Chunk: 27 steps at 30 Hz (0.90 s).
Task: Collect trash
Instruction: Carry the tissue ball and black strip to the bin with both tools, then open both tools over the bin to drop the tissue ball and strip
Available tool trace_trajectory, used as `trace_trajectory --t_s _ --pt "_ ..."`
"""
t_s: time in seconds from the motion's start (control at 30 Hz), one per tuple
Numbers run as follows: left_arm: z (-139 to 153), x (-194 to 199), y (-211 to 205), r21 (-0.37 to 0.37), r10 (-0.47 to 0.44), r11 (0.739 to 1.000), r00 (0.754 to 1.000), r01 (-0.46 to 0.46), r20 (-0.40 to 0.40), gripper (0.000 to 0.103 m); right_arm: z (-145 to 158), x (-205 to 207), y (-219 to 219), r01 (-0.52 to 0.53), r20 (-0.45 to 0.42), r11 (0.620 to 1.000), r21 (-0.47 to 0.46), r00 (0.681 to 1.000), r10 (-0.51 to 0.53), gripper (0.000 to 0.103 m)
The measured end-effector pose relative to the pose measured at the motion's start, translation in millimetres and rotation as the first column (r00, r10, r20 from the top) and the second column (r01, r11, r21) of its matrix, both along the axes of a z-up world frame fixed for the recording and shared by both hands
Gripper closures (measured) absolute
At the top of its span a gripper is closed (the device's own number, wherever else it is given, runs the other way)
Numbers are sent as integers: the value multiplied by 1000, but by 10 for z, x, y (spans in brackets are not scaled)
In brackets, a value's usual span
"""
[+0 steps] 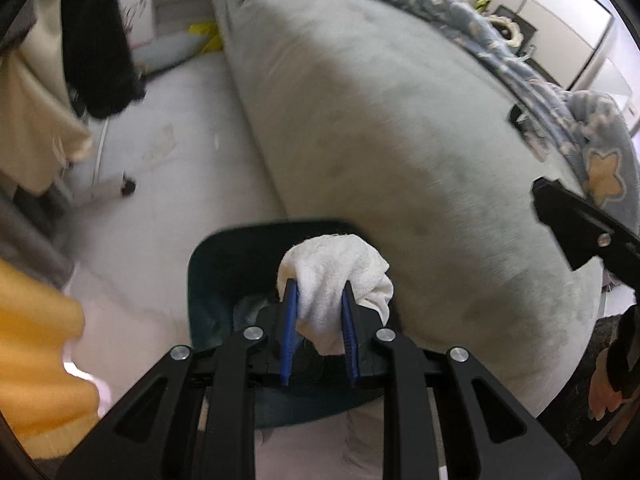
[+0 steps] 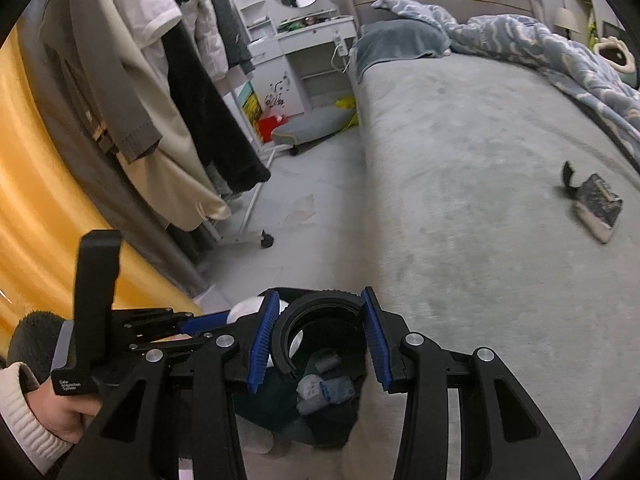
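My left gripper [image 1: 318, 292] is clenched on a crumpled white tissue wad [image 1: 336, 276], held just over the dark bin [image 1: 208, 276] beside the bed [image 1: 380, 128]. The wad bulges up past the blue pads, long axis roughly along the fingers. My right gripper [image 2: 320, 320] clasps a black ring-shaped part [image 2: 320, 312] at the bin's top. Small white lettering on the left gripper's handle, unreadable. Bin contents mostly hidden; grey scraps show.

One white paper wad [image 1: 336, 276], one dark bin [image 1: 212, 264], one bed [image 2: 480, 184]. Two crumpled grey scraps [image 2: 326, 390] lie in the bin. One small dark packet [image 2: 596, 208] is on the bed.
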State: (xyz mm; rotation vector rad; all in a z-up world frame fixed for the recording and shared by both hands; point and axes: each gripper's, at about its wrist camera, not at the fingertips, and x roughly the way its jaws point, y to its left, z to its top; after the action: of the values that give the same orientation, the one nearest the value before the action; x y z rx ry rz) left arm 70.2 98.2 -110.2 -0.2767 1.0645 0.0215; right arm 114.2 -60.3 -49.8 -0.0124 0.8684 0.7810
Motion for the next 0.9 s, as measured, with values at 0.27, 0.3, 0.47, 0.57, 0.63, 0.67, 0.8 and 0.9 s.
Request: trace_trajectory --t_s 0.27,0.3,0.47,0.57,0.63,0.67,0.8,0.9 --pt "-320 -79 259 -17 57 998 990 -60 -127 76 -216 15 348 -60 -62 998 -35 996 58 60" --pt "-354 -100 300 -22 66 997 988 -70 -142 75 -234 21 367 -63 -68 997 -36 996 60 60" --pt "-336 -164 400 -47 85 995 986 -93 -142 64 -401 47 472 -73 -107 995 -67 992 66 60" --pt "-285 -191 420 -55 84 994 989 -91 -124 53 -459 57 485 -75 -123 994 -80 990 65 60" --pt "-242 -227 437 -53 81 995 990 -87 -112 48 -498 59 495 -77 -134 993 -88 989 65 60" --pt "-227 -240 451 -52 80 995 991 -86 -106 46 -522 56 528 -79 -142 992 -95 988 65 60" --pt "-126 -325 506 -35 83 996 994 -85 -71 43 -641 43 600 -95 -163 986 -137 984 72 60" --pt "-96 -383 573 -24 91 995 995 -92 -48 42 -737 47 662 -105 -179 980 -168 981 74 60"
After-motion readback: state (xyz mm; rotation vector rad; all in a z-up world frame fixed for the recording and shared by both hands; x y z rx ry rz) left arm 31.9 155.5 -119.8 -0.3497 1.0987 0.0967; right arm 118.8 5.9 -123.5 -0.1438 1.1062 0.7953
